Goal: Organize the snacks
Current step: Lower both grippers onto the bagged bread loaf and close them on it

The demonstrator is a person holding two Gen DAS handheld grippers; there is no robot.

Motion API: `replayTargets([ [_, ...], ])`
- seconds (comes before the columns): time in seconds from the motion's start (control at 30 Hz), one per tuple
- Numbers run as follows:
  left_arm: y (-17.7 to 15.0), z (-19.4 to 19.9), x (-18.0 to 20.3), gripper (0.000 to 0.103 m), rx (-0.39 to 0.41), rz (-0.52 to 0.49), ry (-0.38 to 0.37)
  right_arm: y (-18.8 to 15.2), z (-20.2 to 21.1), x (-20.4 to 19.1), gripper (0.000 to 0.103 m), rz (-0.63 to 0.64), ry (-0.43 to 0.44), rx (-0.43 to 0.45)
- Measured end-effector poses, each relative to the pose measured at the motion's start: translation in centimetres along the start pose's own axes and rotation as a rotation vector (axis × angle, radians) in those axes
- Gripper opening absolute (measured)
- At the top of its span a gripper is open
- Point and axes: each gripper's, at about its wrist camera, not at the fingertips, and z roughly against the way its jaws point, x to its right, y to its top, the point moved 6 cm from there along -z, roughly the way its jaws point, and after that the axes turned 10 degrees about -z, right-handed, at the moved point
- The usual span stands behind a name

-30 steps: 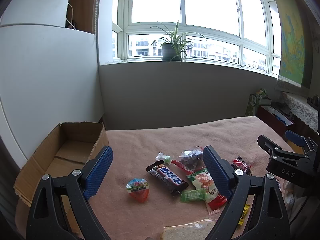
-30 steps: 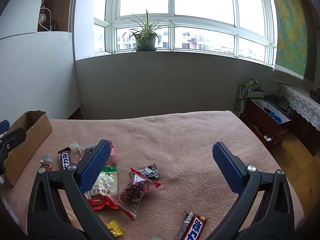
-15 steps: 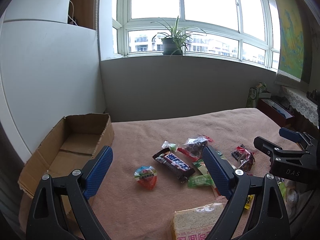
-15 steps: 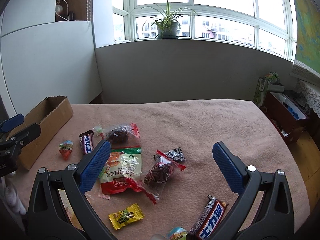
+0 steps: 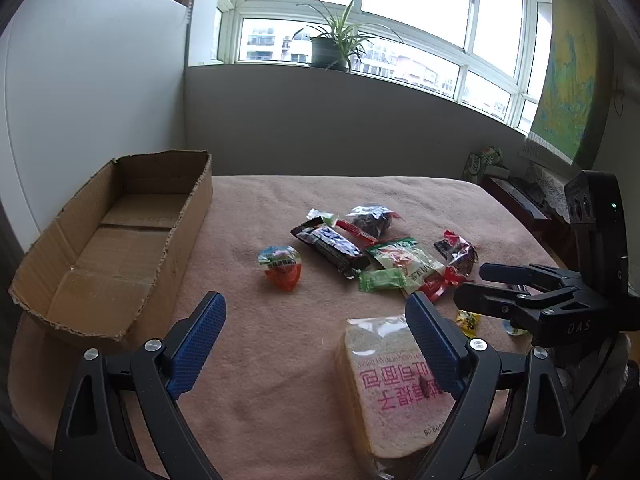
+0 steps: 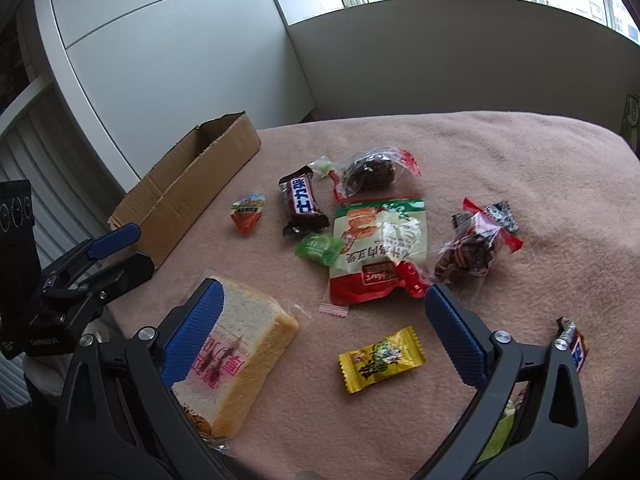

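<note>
Several wrapped snacks lie on a pink blanket (image 5: 280,380): a bagged bread slice (image 5: 394,392) (image 6: 236,364), a chocolate bar (image 5: 330,246) (image 6: 301,200), an orange cone-shaped snack (image 5: 282,266) (image 6: 248,213), a green-and-red packet (image 6: 378,248), a green candy (image 6: 320,248) and a yellow candy (image 6: 382,359). An empty cardboard box (image 5: 116,236) (image 6: 188,188) stands at the left. My left gripper (image 5: 316,340) is open, low over the blanket, beside the bread. My right gripper (image 6: 320,338) is open, above the bread and the yellow candy.
Two clear bags of dark snacks (image 6: 370,172) (image 6: 470,256) and a second chocolate bar (image 6: 576,346) lie to the right. A white cabinet (image 5: 92,100) stands behind the box. A wall with a potted plant (image 5: 330,50) on the windowsill is at the back.
Both grippers have tilted down and dropped closer to the blanket. The bread slice has come into view near both. Both stay open and hold nothing.
</note>
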Motion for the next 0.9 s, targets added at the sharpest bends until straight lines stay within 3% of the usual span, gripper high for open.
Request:
replayTargets([
  [0.17, -1.7, -0.2, 0.6, 0.091, -0.079, 0.054, -0.075, -1.9, -0.4, -0.2, 0.097, -0.086, 0.096, -0.082],
  [0.3, -3.8, -0.4, 1.4, 0.081, -0.163, 0.059, -0.112, -2.9, -0.5, -0.4, 0.082, -0.077, 0.093, -0.103],
  [0.37, -4.4, -0.3, 1.5, 0.081, -0.177, 0.049, -0.104, -3.2, -0.2, -0.7, 0.078, -0.081, 0.104, -0.112],
  [0.57, -5.1, -0.4, 2.0, 0.064, -0.208, 0.08, -0.155, -4.5, -0.9, -2.2, 0.073, -0.061, 0.158, -0.202],
  [0.67, -5.2, -0.6, 2.0, 0.056, -0.231, 0.11, -0.194, -5.5, -1.7, -2.9, 0.06, -0.072, 0.195, -0.274],
  [0.77, -5.1, -0.5, 2.3, 0.049, -0.231, 0.073, -0.197, -5.7, -2.0, -3.2, 0.059, -0.087, 0.209, -0.288],
  [0.9, -5.5, -0.8, 2.7, 0.049, -0.226, 0.057, -0.215, -5.6, -2.3, -3.3, 0.054, -0.097, 0.211, -0.288],
])
